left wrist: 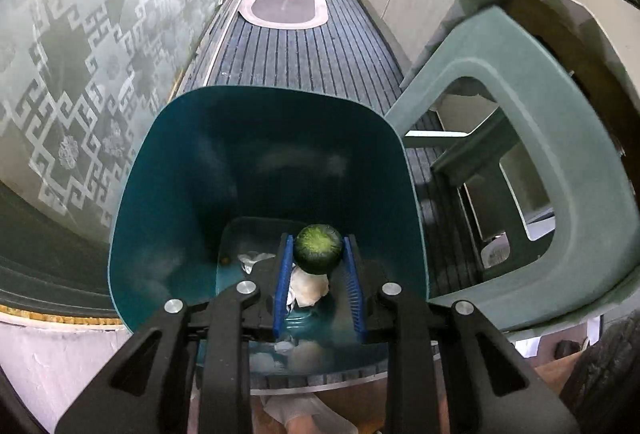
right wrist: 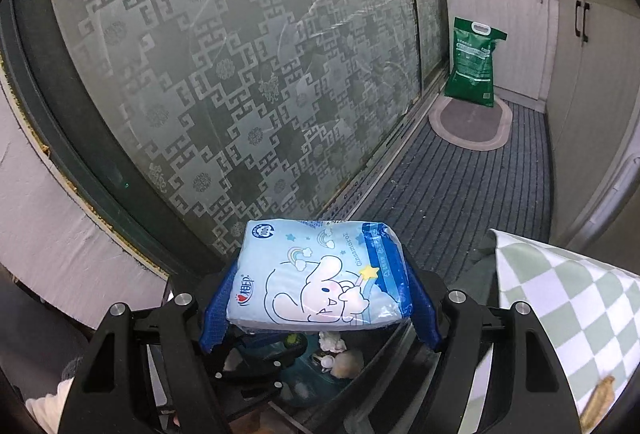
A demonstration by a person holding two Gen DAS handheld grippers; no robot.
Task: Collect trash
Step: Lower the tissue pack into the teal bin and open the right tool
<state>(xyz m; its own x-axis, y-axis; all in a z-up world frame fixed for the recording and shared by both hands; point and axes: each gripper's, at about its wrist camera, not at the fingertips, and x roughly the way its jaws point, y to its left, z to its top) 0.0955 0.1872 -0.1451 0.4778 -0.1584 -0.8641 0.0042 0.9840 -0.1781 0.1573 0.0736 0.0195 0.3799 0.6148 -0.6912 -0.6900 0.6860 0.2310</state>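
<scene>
Above the teal bin (left wrist: pixel 168 201), both grippers carried something.

Between the blue pads of the left gripper (left wrist: pixel 319 254) sat a small round green fruit (left wrist: pixel 318 249), clenched from both sides and hanging over the bin's opening; crumpled white paper (left wrist: pixel 310 288) lay on the bin floor below it. Beside the bin stood a pale green stool (left wrist: pixel 520 81). The right gripper (right wrist: pixel 316 308) clamped a light blue tissue pack (right wrist: pixel 316 278) printed with a cartoon figure, held in front of the frosted sliding door (right wrist: pixel 224 73).

Green round fruit piece (left wrist: pixel 318 249) sits between blue tong pads, above teal bin (left wrist: pixel 180 169). Crumpled white tissue (left wrist: pixel 308 288) lies on bin floor. Light-blue tissue pack (right wrist: pixel 320 278), cartoon print up, lies flat.
</scene>
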